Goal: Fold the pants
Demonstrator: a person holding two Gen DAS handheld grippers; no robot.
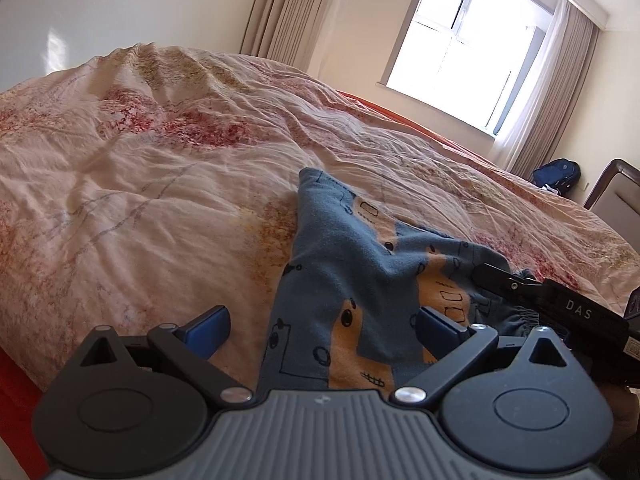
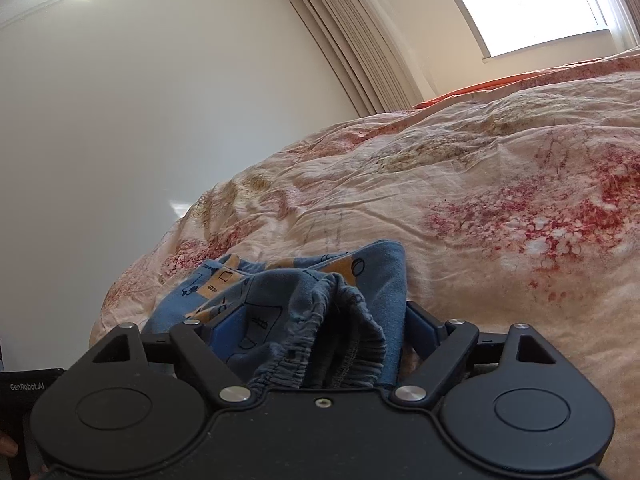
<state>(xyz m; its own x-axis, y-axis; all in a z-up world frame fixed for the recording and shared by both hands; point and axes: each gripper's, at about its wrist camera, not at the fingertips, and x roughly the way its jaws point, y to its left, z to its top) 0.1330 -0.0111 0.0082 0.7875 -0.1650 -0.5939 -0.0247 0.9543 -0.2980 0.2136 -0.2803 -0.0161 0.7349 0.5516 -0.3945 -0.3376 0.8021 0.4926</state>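
Observation:
Small blue pants (image 1: 352, 264) with orange patches and black drawings lie crumpled on the bed. My left gripper (image 1: 324, 324) is open, its blue pads spread on either side of the near end of the pants, holding nothing. My right gripper shows at the right of the left wrist view (image 1: 556, 304), low over the elastic waistband. In the right wrist view the right gripper (image 2: 316, 320) is open, with the bunched waistband (image 2: 324, 320) heaped between its blue pads (image 2: 224, 328); the jaws stand wide and do not pinch it.
The bed has a wrinkled cream and red floral cover (image 1: 168, 168) with an orange sheet edge (image 1: 400, 112). A bright window (image 1: 460, 48) with curtains is behind. A blue bag (image 1: 556, 176) and a chair (image 1: 616, 196) stand at the right. A white wall (image 2: 120, 120) is at the left.

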